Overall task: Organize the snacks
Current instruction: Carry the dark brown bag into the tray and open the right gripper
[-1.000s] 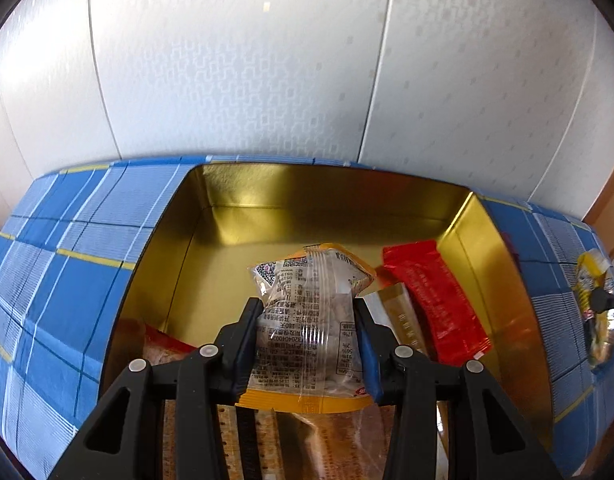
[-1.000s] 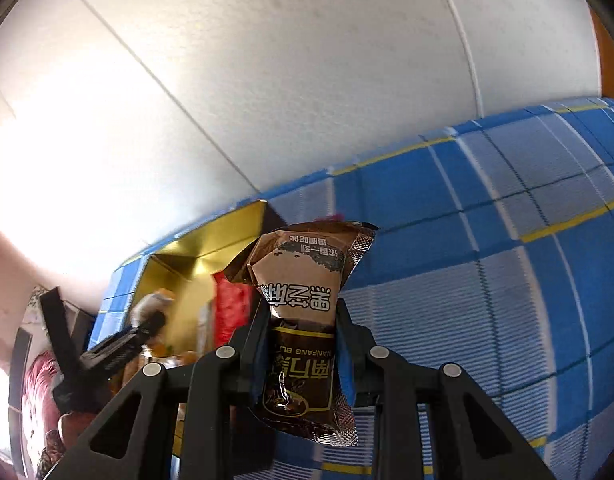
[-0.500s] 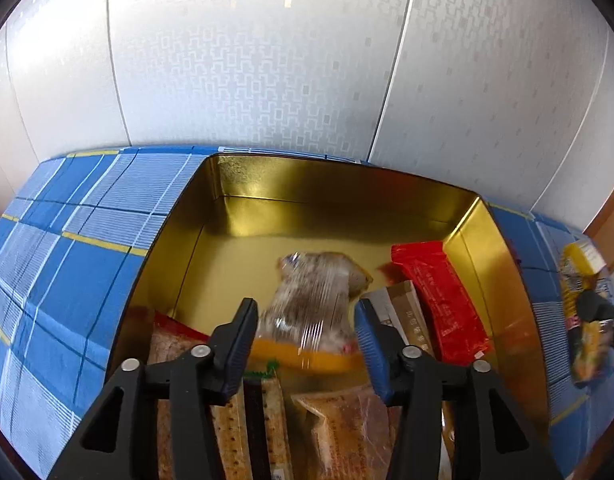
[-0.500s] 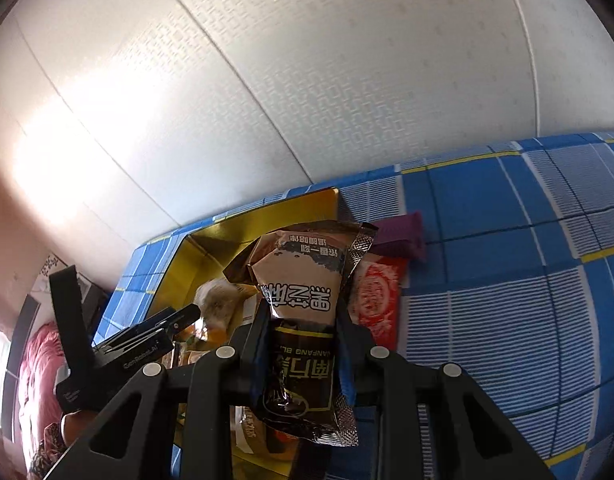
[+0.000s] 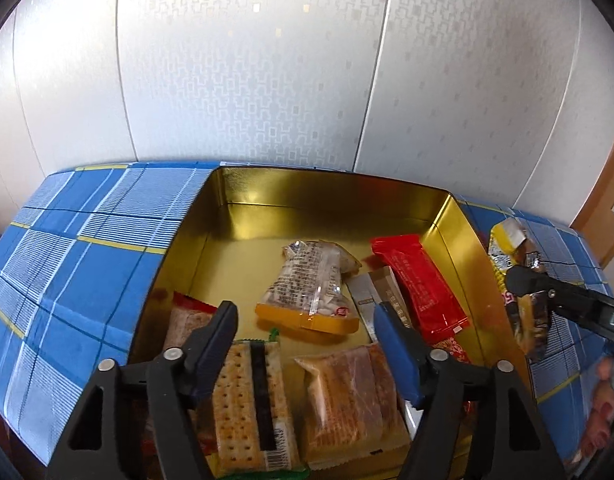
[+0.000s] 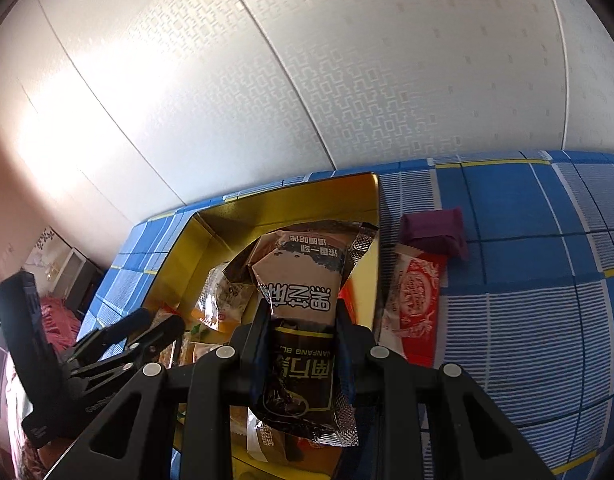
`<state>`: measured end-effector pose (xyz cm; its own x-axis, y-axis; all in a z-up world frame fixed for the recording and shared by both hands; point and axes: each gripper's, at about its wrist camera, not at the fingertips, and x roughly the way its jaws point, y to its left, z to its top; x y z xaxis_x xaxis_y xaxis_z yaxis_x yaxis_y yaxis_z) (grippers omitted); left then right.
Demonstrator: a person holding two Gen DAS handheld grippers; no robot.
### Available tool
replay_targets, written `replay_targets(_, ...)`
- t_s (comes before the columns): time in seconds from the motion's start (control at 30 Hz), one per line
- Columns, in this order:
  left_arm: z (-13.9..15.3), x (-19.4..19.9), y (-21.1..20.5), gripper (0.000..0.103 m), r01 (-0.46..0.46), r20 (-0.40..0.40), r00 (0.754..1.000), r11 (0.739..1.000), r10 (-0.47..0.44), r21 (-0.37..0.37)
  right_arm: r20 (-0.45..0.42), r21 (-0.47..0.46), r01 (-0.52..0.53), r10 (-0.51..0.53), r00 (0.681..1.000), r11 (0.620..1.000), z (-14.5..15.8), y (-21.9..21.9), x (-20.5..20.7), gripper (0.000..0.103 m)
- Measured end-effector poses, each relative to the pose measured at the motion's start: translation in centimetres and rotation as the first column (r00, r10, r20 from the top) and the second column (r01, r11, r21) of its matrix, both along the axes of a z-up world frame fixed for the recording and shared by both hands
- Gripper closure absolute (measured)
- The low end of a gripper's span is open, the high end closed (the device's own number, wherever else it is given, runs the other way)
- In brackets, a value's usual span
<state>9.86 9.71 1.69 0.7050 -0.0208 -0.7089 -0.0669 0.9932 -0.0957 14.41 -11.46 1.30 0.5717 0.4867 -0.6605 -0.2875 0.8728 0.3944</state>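
The left gripper [image 5: 305,322] was opening, nothing between its jaws; the clear snack packet [image 5: 309,286] lay beyond them in the gold tin [image 5: 331,196]. The right gripper [image 6: 303,340] clamped a brown packet [image 6: 303,280] (apparently above the tin's rim).

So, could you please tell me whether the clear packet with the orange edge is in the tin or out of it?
In: the packet lies flat on the tin floor, clear of the left claw.

place: home | cues: plaid tablecloth [image 5: 87,264]; patterned wallpaper [image 5: 247,80]; snack tin [image 5: 327,196]
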Motion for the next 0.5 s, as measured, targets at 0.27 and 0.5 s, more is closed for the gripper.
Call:
replay_targets(0.27,0.2,-0.7,1.5,0.024,-0.031,0.006,1.000,1.000,0.031,-0.006,-0.018,-0.024,-0.036,0.036,0.999,0.999,-0.6,2.3,0.4,0.074)
replay_targets(0.5,0.3,-1.4,2.0,0.023,-0.031,0.009,0.999,0.999,0.031,0.019,-0.047,-0.038,-0.045,0.043,0.998,0.998,-1.3,3.7,1.2,0.074)
